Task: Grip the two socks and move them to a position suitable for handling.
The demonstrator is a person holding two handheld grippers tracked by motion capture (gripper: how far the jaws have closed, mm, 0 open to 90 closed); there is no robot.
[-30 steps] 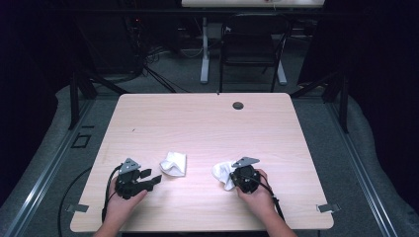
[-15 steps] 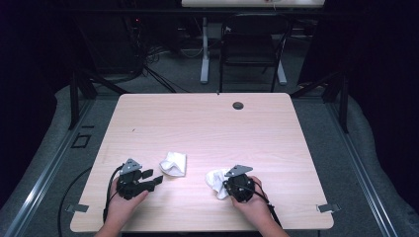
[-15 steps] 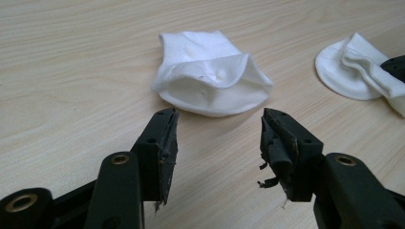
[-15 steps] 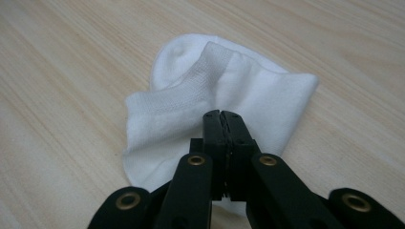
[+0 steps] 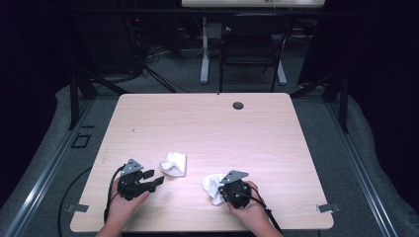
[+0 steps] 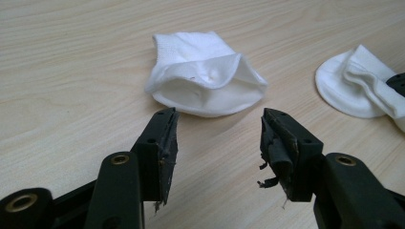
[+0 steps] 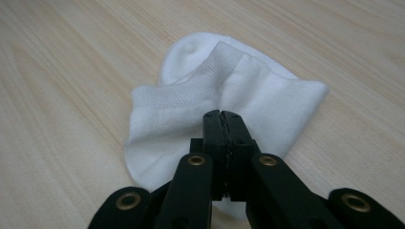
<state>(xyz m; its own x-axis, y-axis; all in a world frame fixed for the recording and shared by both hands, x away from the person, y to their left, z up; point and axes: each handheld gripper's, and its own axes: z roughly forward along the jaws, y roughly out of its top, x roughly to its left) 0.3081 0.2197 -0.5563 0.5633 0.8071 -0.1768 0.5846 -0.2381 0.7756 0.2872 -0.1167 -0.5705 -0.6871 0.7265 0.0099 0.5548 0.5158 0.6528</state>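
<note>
We are observing two white ankle socks lying on the worktop (image 5: 276, 128), near the person's edge. The right gripper (image 7: 222, 116) is resting with its jaws pressed together on the right sock (image 7: 200, 119), apparently pinching a fold of fabric near the cuff; in the high view this sock (image 5: 211, 186) is sitting just left of that gripper (image 5: 228, 189). The left gripper (image 6: 217, 136) is holding its jaws well apart, aimed at the left sock (image 6: 203, 78), which is lying crumpled with its opening facing the jaws, just beyond the tips and not touching them. In the high view the left gripper (image 5: 157, 180) is pointing toward this sock (image 5: 174, 163).

We are judging the risks as follows. The right grip is looking shallow: the jaws may be catching only a single layer, so lifting could let the fabric slip free. The left jaws, if closing from here, may be meeting empty air short of the sock, or pushing it away across the smooth wood. Both socks are lying bunched, so pairing them flat may be demanding regrasping.
</note>
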